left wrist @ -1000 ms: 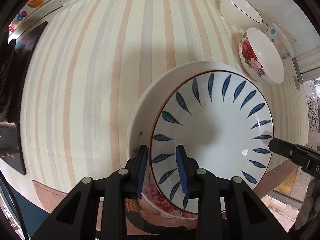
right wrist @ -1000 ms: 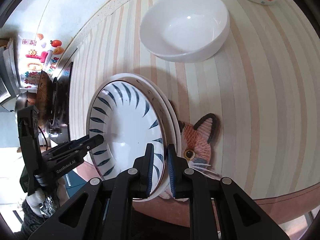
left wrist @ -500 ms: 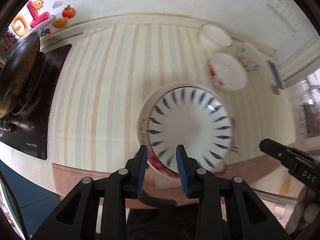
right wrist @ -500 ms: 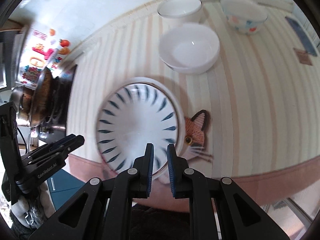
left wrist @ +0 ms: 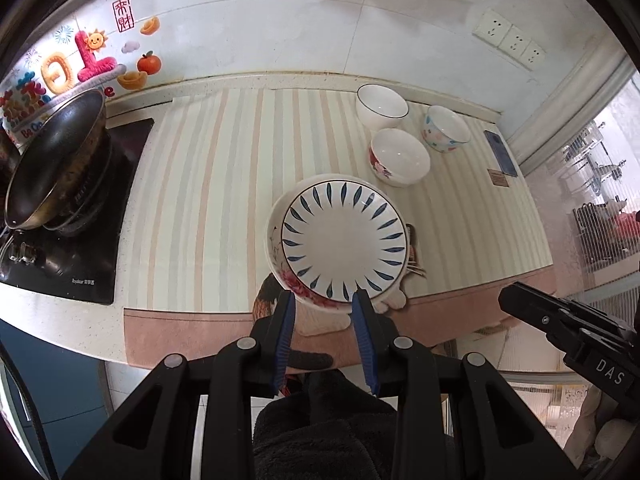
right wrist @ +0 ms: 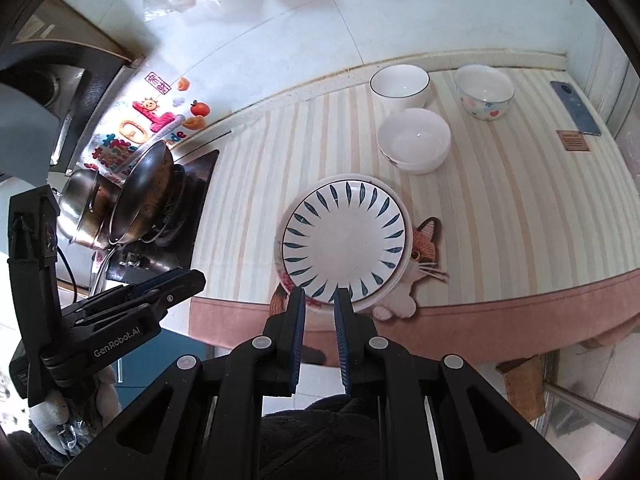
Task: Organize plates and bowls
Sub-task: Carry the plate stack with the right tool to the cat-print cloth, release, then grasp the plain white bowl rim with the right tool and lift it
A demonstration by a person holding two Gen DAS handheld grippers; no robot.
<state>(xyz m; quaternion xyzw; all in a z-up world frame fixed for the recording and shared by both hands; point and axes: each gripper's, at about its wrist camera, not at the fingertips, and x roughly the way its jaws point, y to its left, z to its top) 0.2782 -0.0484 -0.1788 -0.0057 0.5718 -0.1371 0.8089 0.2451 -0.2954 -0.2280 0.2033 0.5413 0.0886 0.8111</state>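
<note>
A white plate with blue leaf marks lies stacked on a larger floral-rimmed plate near the counter's front edge. Behind it stand three bowls: a white one with a dark rim, a rose-patterned one, and one with hearts. My left gripper hangs high above the stack's near rim, shut, with nothing between its pads. My right gripper is likewise shut and empty above the near rim. Each gripper shows at the edge of the other's view.
A striped mat covers the counter, with a cat-shaped mat under the plates. A wok sits on the black stove at the left. A phone lies at the far right by the wall.
Both grippers have risen and drawn back from the plate stack, which stays on the counter. Much more of the counter and wall is now in view.
</note>
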